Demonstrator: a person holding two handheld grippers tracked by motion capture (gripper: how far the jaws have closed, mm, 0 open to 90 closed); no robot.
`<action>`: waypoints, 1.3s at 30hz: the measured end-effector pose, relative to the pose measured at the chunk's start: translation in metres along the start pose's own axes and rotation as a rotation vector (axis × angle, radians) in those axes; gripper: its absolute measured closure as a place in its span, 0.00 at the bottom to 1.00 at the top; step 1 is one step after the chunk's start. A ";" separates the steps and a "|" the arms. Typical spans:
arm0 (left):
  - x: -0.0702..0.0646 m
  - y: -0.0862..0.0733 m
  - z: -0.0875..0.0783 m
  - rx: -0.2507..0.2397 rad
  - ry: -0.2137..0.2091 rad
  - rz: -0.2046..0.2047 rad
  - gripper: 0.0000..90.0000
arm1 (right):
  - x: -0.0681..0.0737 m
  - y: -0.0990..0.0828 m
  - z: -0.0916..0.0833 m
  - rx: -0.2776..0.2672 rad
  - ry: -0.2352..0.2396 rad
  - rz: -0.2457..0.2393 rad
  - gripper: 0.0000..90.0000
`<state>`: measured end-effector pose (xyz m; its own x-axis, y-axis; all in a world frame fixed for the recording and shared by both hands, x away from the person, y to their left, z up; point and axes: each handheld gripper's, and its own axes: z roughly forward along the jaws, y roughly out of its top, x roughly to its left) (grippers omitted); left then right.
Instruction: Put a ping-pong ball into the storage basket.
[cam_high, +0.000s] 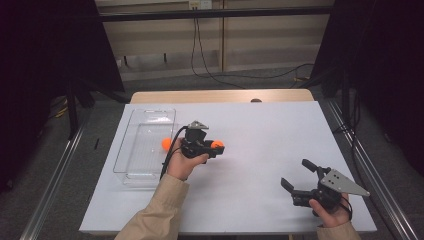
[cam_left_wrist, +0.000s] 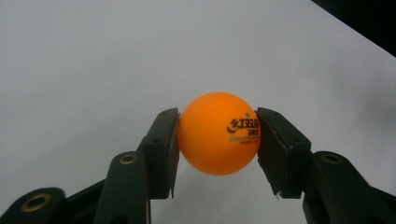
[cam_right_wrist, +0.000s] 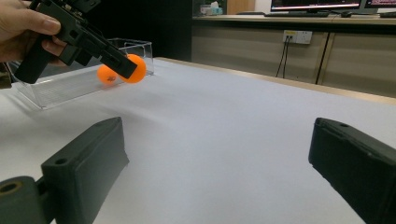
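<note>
**High view: left tongs grip an orange ball, right tongs gape empty**

High view: the left tongs hold a ball clamped at their tip, above the white desk. Just behind them, on their left, sits a clear tray with a second ball inside. The right tongs stand wide apart with nothing between them, well off to the right.

Left gripper view: both pads press the ball from either side; its black print faces the right pad.

Right gripper view: the right tongs are spread over bare desk. Far ahead of them, to the left, the left tongs pinch the ball near the tray.
</note>
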<state>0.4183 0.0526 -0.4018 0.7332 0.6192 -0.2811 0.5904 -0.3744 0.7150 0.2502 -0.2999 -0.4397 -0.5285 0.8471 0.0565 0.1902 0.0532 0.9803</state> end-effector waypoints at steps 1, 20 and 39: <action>0.000 0.000 0.000 0.001 0.001 -0.002 0.57 | 0.000 0.000 0.000 0.001 0.000 0.000 0.04; 0.006 0.000 -0.006 0.001 0.010 -0.018 0.57 | 0.000 0.000 0.000 0.002 0.001 -0.005 0.04; 0.009 0.000 -0.011 0.003 0.011 -0.031 0.57 | 0.000 0.000 0.000 -0.001 0.002 -0.003 0.04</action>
<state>0.4215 0.0654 -0.3974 0.7106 0.6383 -0.2959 0.6139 -0.3572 0.7040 0.2504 -0.2996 -0.4397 -0.5303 0.8461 0.0537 0.1875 0.0553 0.9807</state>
